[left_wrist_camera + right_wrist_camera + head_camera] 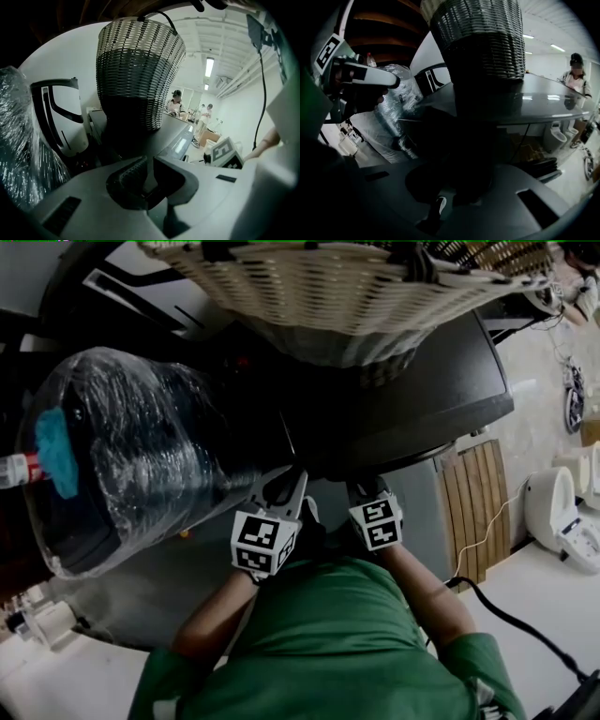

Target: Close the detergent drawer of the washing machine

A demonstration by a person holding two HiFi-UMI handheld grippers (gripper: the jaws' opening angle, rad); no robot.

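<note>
Green-shirted person (337,643) before the washing machine (422,399) holds the left claw (286,482), barely parted and empty, at the machine's front edge, and just right of it the right claw (367,488), its jaws too dark to read, where the detergent drawer lies hidden.

1. Head view: above the person, facing steeply down onto the washing machine top (422,399) and the wicker basket (347,287).
2. Left gripper view: low at the machine's front, close, angled up at the wicker basket (140,70).
3. Right gripper view: equally low and close; all three views share the wicker basket (483,42).
</note>
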